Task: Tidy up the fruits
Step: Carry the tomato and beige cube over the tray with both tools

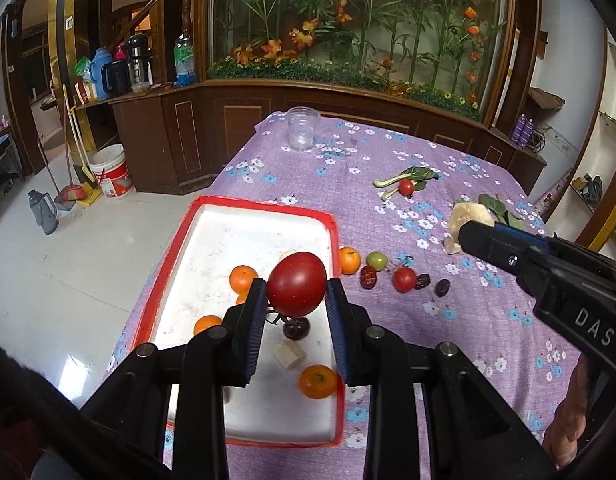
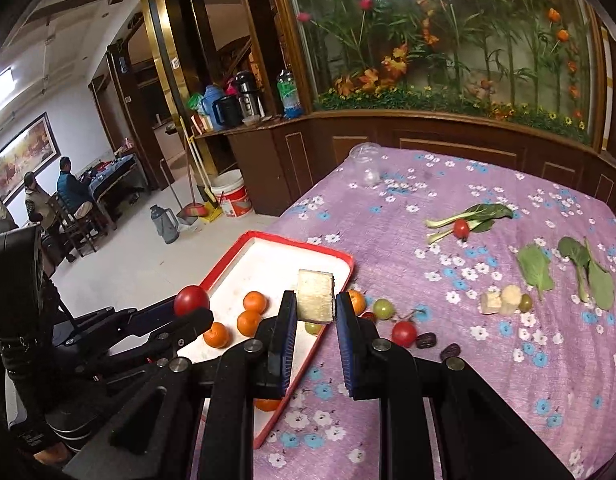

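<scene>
My left gripper [image 1: 296, 290] is shut on a big red tomato [image 1: 296, 283] and holds it above the red-rimmed white tray [image 1: 196, 216]. The tray holds oranges [image 1: 244, 278], a dark plum [image 1: 296, 328] and a pale chunk [image 1: 290, 354]. My right gripper [image 2: 315, 309] is shut on a pale cut block [image 2: 315, 295], held over the tray's right rim [image 2: 339, 258]. The left gripper [image 2: 194, 312] with the tomato [image 2: 192, 299] shows at the left. Just right of the tray lie an orange [image 2: 356, 302], a green fruit [image 2: 383, 308], a small tomato [image 2: 403, 334] and dark dates [image 2: 426, 340].
The purple flowered cloth [image 2: 487, 380] covers the table; its left edge drops to the floor beside the tray. A clear jar [image 2: 367, 164] stands at the far end. Bok choy with a small tomato [image 2: 461, 228], loose leaves [image 2: 535, 268] and pale chunks [image 2: 501, 298] lie right. People sit far left.
</scene>
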{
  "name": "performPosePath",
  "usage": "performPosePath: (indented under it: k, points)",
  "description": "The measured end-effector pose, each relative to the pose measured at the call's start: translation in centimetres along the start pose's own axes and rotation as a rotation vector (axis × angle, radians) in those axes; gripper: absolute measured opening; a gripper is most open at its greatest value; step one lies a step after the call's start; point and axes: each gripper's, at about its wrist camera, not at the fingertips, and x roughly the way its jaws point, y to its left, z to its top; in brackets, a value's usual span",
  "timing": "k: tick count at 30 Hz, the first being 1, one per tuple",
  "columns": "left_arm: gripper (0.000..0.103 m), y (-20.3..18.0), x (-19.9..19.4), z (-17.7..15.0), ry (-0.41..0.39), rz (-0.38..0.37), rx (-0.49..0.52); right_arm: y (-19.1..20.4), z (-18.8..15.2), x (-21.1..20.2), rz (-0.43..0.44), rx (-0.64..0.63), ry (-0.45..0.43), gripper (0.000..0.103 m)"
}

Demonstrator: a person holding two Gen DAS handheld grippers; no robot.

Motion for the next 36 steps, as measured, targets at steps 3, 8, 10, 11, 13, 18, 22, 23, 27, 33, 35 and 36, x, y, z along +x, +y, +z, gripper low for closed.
performPosePath:
  k: [3, 8, 10, 11, 13, 18, 22, 23, 27, 33, 35, 36]
  points:
    - [0.027, 1.0, 1.1, 0.2, 0.014, 0.002, -0.006, 0.3, 0.0, 1.7, 0.0, 0.003, 0.021, 0.019]
    - [0.027, 2.9, 2.6, 0.7, 0.027, 0.007, -0.02, 0.9, 0.1, 4.1, 0.004, 0.002, 0.049, 0.019]
    - [0.027, 3.9, 3.2, 1.0, 0.036, -0.007, -0.029, 1.2, 0.2, 5.1, 0.006, -0.002, 0.057, 0.019]
    - [0.027, 4.3, 3.6, 1.1, 0.038, -0.011, -0.029, 1.3, 0.3, 5.5, 0.008, -0.003, 0.06, 0.019]
    - [0.027, 5.0, 4.3, 1.4, 0.048, -0.019, -0.024, 1.6, 0.5, 6.7, 0.015, -0.006, 0.071, 0.019]
    - [0.027, 7.2, 7.1, 2.2, 0.086, -0.054, -0.041, 2.3, 0.6, 9.9, 0.034, -0.013, 0.098, 0.019]
    - [0.027, 8.5, 9.7, 2.2, 0.131, -0.051, -0.053, 2.7, 0.4, 13.2, 0.041, -0.02, 0.134, 0.019]
    - [0.027, 8.7, 10.2, 2.2, 0.138, -0.049, -0.053, 2.7, 0.4, 13.9, 0.04, -0.021, 0.141, 0.019]
    - [0.027, 9.0, 11.9, 2.5, 0.155, -0.044, -0.037, 2.3, 0.7, 17.1, 0.031, -0.019, 0.173, 0.019]
    - [0.027, 8.8, 14.1, 3.6, 0.174, -0.035, 0.007, 1.0, 1.7, 20.6, -0.002, -0.001, 0.197, 0.019]
    - [0.027, 8.9, 14.7, 3.8, 0.179, -0.028, 0.014, 0.6, 2.0, 21.6, -0.013, 0.004, 0.205, 0.019]
    - [0.027, 8.9, 15.0, 3.9, 0.182, -0.03, 0.016, 0.5, 2.1, 21.9, -0.018, 0.007, 0.207, 0.019]
